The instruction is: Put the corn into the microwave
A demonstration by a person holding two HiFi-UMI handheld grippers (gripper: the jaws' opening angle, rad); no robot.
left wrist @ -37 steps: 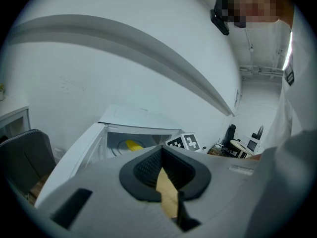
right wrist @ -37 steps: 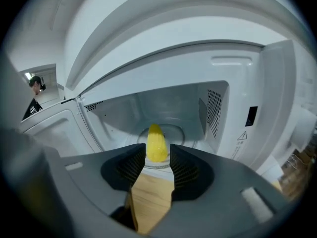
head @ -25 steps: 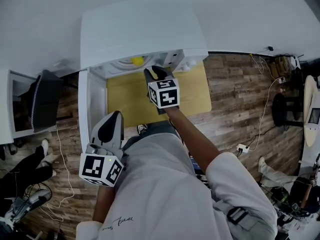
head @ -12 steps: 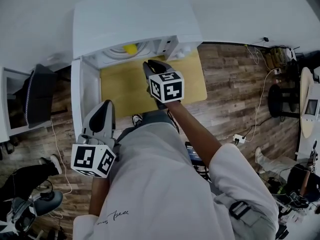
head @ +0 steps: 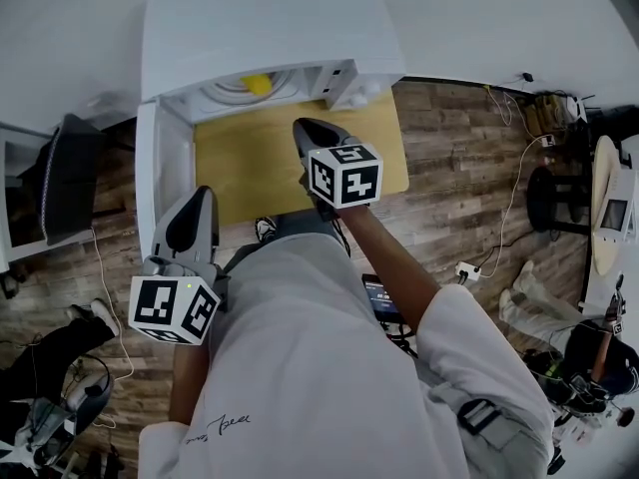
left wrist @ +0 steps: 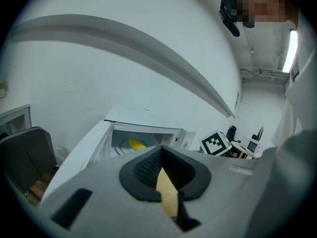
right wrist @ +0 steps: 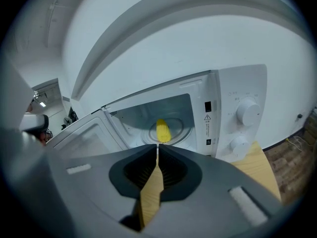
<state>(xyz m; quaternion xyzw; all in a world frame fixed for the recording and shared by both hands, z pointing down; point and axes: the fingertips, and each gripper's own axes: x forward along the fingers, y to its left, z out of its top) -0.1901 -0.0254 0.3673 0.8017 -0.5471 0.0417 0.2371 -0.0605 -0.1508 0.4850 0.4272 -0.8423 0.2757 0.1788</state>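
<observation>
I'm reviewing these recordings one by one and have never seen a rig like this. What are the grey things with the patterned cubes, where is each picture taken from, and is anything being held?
There is no robot here. A person holds a two-jaw tool in each hand, and the marker cubes are part of those tools.

The head view looks steeply down from the person's head. It shows the left tool and the right tool in front of the body. The left and right gripper views come from cameras riding on each tool, looking along its jaws.

A white microwave stands on a wooden table, with its door swung open to the left. The yellow corn lies on the turntable inside.

Neither tool holds anything. The left tool's jaws are together, and the right tool's jaws are closing with nothing between them.
</observation>
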